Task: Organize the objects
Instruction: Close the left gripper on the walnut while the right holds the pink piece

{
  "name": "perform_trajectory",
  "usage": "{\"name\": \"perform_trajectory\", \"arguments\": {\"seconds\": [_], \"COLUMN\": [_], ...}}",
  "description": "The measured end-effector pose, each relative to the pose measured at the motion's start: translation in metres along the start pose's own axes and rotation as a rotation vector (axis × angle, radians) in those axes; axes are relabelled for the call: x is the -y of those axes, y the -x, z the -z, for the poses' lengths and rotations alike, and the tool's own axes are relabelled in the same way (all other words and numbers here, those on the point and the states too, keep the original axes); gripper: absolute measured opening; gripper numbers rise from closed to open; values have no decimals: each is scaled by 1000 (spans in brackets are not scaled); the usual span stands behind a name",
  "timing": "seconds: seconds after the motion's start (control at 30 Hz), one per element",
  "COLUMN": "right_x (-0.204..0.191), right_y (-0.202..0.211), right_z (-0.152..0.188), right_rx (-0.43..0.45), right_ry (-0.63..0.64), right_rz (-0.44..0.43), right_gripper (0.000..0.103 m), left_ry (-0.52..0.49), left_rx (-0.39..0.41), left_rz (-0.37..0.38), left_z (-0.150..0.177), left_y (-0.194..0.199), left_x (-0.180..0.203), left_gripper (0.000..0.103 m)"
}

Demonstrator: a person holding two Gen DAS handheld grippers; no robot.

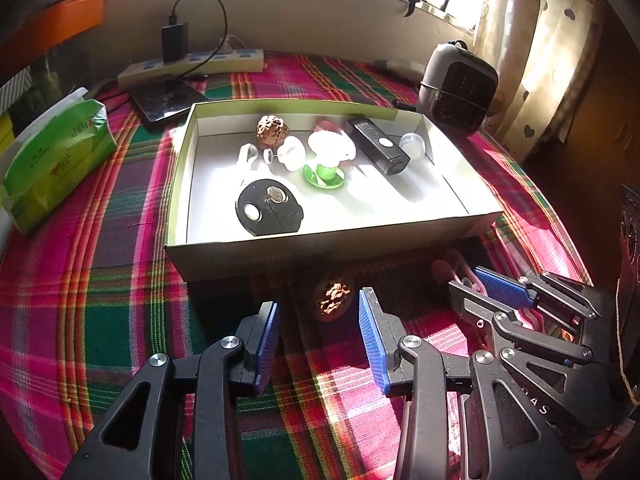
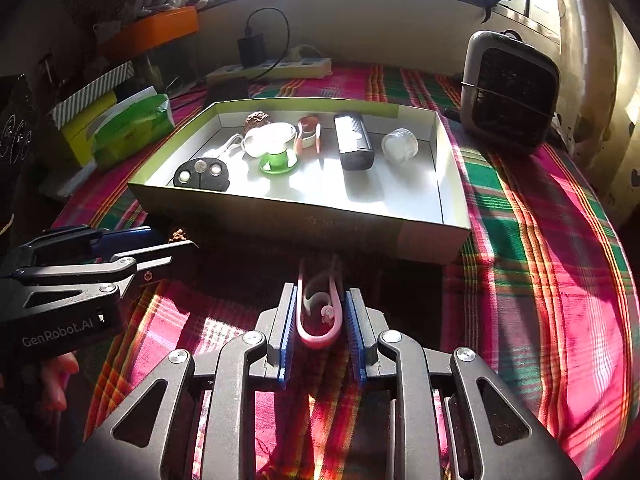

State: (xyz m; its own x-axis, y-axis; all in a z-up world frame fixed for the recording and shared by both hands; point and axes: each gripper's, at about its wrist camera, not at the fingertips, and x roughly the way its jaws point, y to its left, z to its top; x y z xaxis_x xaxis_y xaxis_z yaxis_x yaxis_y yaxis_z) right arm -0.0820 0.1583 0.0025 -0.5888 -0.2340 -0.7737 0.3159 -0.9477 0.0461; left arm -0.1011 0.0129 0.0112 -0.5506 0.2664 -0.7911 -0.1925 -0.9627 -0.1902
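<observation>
- Right tool (image 2: 319,322): pinching pink clip (image 2: 319,312), long axis pointing away toward cardboard box (image 2: 304,216).
- Left tool (image 1: 320,340): spread, walnut (image 1: 334,297) lying ahead between its fingers.

Surface: table draped in pink, green and red plaid cloth (image 1: 100,280). Centre: shallow open cardboard box with white interior (image 1: 280,256); near edge: brown wrinkled walnut (image 1: 333,295) and pink loop-shaped plastic clip (image 2: 320,312). Left edge: green tissue pack (image 1: 56,160); far edge: white power strip (image 1: 192,65), black flat tablet (image 1: 168,98); far right corner: grey-and-black small heater (image 1: 460,90).
</observation>
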Motion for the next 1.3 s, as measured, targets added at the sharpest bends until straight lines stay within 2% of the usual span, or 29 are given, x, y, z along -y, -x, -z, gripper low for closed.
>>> {"name": "perform_trajectory", "arguments": {"seconds": [0.17,0.5,0.6,0.7,1.1,1.3], "right_x": [8,13,14,15,15,13], "right_y": [3,4,5,5,7,16], "right_z": [3,4,4,4,5,1], "right_rx": [0,1,2,3,11,42], "right_ry": [-13,-19,-19,-20,-16,-3], "right_rz": [-5,-31,-38,-45,-53,-60], "right_gripper": [25,25,25,24,25,25], "left_ry": [-20,-8,-11,-2,-21,-34], "left_rx": [0,-4,-2,-2,12,34], "left_rz": [-28,-29,-43,-42,-31,-16], "left_z": [-4,-7,-7,-7,-6,-9], "left_y": [-5,-7,-7,-7,-1,9], "left_x": [7,11,13,13,24,31], "left_gripper": [37,37,32,28,28,28]}}
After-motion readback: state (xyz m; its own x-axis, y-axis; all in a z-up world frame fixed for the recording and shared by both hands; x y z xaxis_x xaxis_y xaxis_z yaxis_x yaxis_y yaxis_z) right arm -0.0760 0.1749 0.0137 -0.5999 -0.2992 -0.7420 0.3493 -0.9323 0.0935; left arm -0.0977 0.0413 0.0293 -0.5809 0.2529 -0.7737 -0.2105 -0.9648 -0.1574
